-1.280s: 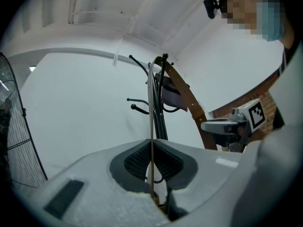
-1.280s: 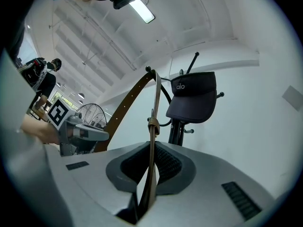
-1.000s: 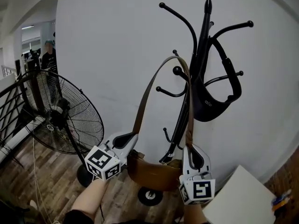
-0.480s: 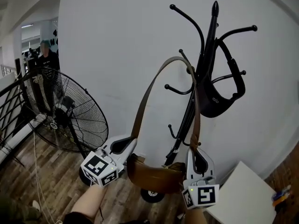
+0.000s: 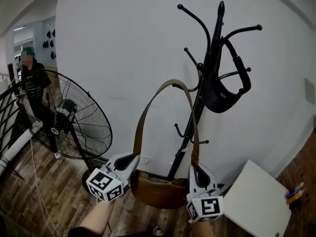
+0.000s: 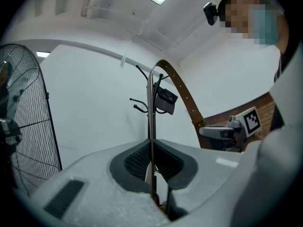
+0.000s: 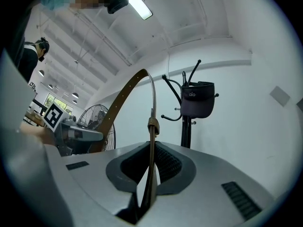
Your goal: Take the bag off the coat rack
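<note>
A brown bag [image 5: 157, 194] hangs between my two grippers by its long brown strap [image 5: 143, 117]. The strap arches up just left of the black coat rack [image 5: 213, 43] and seems to rest on none of its hooks. My left gripper [image 5: 134, 158] is shut on the strap's left end by the bag. My right gripper [image 5: 197, 168] is shut on the right end. In the left gripper view the strap [image 6: 182, 86] runs edge-on through the jaws of the left gripper [image 6: 152, 144]. The right gripper [image 7: 151, 148] pinches the strap [image 7: 150, 174] the same way.
A black cap [image 5: 220, 97] hangs on the rack's right side. A large black floor fan [image 5: 74, 120] stands at the left on the wooden floor, with a person [image 5: 30, 83] behind it. A white tabletop [image 5: 256, 199] juts in at lower right. The white wall [image 5: 113, 43] is close behind.
The strap's top has come down and to the left, off the rack's upper hooks. Both grippers and the bag have shifted slightly left with it.
</note>
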Action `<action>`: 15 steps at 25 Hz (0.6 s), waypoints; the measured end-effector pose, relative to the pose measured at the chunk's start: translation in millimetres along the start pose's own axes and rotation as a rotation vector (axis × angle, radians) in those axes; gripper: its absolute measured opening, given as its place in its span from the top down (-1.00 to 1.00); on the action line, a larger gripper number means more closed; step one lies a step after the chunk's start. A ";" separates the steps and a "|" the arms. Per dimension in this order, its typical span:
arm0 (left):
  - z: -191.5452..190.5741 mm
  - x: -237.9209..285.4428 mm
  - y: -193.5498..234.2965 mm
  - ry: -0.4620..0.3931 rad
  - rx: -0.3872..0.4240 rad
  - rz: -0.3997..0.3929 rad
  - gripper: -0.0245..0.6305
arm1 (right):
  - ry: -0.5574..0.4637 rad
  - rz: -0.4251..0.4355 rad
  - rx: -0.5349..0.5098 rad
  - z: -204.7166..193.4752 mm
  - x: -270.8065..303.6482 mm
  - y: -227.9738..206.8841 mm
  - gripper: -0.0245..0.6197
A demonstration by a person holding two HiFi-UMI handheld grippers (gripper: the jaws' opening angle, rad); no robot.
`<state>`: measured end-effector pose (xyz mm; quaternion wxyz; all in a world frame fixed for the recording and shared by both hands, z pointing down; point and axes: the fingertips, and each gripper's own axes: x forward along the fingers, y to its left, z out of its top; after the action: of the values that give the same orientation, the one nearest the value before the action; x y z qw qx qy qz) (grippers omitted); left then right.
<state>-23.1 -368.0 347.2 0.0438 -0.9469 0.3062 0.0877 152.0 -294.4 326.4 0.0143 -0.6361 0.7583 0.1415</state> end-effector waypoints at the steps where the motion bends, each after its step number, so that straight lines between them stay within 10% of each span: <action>1: -4.7 -5.2 -2.5 0.005 -0.014 -0.001 0.87 | 0.012 -0.004 0.007 -4.1 -5.2 3.7 0.84; 15: -67.0 -72.3 -37.2 0.110 -0.147 -0.010 0.87 | 0.162 -0.062 0.121 -63.4 -74.3 44.1 0.84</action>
<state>-49.5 -305.7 428.0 -0.0423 -0.9524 0.2963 0.0573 133.4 -231.1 410.9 -0.0043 -0.6667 0.7441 0.0429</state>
